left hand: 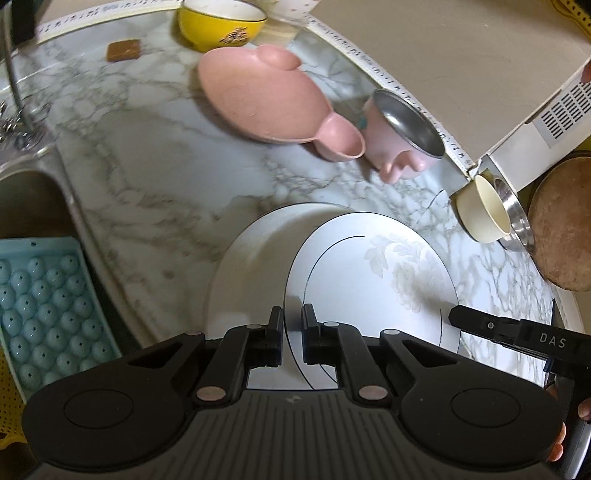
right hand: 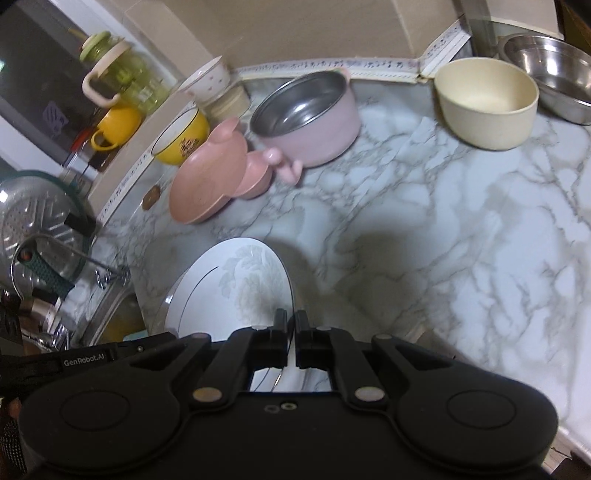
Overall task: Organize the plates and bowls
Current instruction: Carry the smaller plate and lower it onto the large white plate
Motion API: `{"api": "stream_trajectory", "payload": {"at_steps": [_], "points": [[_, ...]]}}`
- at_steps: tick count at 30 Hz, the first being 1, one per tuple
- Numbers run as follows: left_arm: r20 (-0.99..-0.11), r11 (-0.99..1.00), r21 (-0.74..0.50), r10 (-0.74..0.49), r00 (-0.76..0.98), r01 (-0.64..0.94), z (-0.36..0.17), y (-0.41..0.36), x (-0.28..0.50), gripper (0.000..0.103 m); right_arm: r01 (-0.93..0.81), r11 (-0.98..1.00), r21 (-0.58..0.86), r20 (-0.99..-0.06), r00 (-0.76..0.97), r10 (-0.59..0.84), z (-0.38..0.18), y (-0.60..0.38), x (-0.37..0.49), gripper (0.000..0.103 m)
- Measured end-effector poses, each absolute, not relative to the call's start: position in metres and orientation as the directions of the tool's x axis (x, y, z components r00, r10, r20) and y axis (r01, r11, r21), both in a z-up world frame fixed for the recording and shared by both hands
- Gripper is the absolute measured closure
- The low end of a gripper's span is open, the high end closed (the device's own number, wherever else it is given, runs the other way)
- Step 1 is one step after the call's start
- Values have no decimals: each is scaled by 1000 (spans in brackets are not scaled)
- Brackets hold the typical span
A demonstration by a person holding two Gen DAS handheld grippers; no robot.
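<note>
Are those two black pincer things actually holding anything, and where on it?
Yes. Both hold the white plate by its rim: the left tool on one edge, the right tool on the opposite edge.

Left gripper (left hand: 292, 325) showing matte black body w/ ribbed top, round silver pivot pins, two round side domes, right gripper (right hand: 291, 328) looking same, white "DAS" lettering showing on its finger, "GenRobot.AI" label showing on left one's side

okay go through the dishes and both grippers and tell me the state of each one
White plate: lifted, gripped at opposite rims.
Left gripper: shut on the plate.
Right gripper: shut on the plate.
Pink plate: on counter, empty.
Pink pot: upright, empty.
Cream bowl: upright, empty.
Yellow bowl: upright.
</note>
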State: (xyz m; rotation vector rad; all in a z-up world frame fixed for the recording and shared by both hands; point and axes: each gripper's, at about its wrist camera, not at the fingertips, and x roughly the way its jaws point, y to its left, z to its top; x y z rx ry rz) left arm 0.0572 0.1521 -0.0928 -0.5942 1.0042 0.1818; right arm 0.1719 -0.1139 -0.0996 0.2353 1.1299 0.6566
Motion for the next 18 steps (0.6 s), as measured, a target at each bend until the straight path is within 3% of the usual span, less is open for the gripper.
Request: {"api": "stream_trajectory", "payload": {"at_steps": [18], "points": [[-845,852,-364,-131,518,-378,-110,158,49,95,-349,796,495,-772,244,587,-118,-104,156,98]]}}
